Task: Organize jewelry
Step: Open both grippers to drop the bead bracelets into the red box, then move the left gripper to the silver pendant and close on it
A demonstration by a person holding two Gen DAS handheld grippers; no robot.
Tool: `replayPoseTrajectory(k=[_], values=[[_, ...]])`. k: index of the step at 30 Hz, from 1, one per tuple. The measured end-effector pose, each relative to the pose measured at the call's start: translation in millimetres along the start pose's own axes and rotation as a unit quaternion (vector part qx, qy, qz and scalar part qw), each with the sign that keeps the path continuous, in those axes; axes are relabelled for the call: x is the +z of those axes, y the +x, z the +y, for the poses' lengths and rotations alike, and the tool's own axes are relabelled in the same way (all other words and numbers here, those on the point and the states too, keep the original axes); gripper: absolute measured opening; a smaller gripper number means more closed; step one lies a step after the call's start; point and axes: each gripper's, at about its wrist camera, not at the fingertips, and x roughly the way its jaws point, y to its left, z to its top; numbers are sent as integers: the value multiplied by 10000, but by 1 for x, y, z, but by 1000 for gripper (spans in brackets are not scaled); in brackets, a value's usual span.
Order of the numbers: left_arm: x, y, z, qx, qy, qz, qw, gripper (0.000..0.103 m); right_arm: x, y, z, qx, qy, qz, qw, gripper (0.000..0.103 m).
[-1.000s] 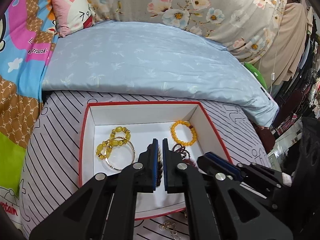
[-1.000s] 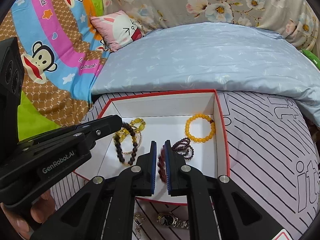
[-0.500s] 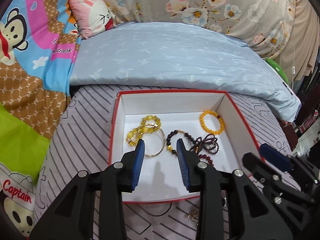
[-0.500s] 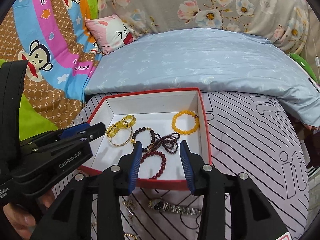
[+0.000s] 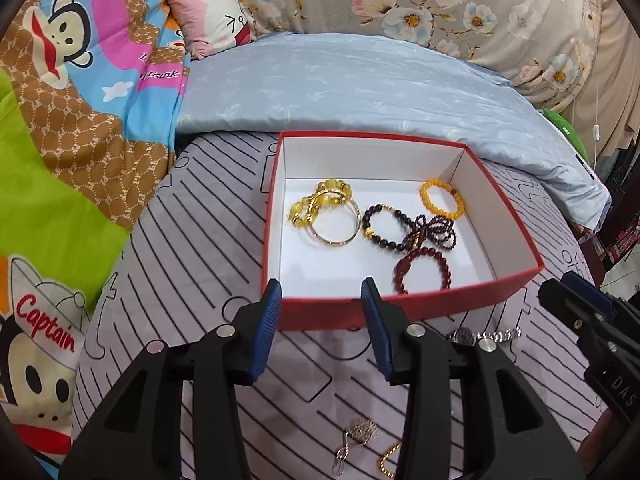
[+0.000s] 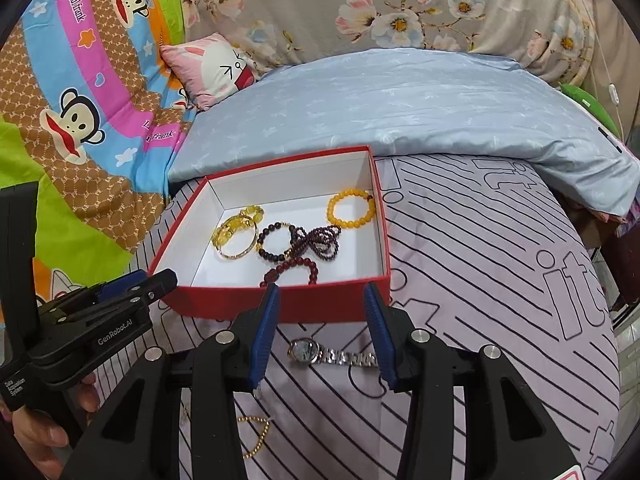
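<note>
A red box (image 5: 400,138) with a white inside sits on the striped sheet and holds several bead bracelets: yellow (image 5: 316,204), dark (image 5: 382,226), purple (image 5: 434,232), red (image 5: 424,270), orange (image 5: 442,200), plus a gold bangle (image 5: 334,226). My left gripper (image 5: 321,286) hovers before the box's near wall, its jaws opening with nothing between them. My right gripper (image 6: 321,287) stands open and empty over the box's (image 6: 224,300) near wall, above a silver watch (image 6: 332,354) on the sheet.
On the sheet near me lie a gold chain (image 6: 254,434) and a silver pendant chain (image 5: 358,436). A pale blue quilt (image 5: 360,80) rises behind the box. Cartoon bedding (image 5: 60,120) and a pink pillow (image 5: 212,16) fill the left.
Both grippers have let go: the dark bracelet and the red bracelet now lie in the box. Both grippers have opened and drawn back out of the box toward me.
</note>
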Motion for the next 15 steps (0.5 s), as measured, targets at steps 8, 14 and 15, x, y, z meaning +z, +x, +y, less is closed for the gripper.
replayPoseTrajectory(k=[8,14,15], values=[[-20,-12,1,27,9,33,10000,42,-23,-10,0,-21,1,91,10000,43],[-39,-18,5,-9,23,105,9999,42,-43,-16,-4,-23,47,200,9998,43],[-45,-19,6,-22,34,134,9999,42,-46,-18,-5,-27,55,213,9998,43]])
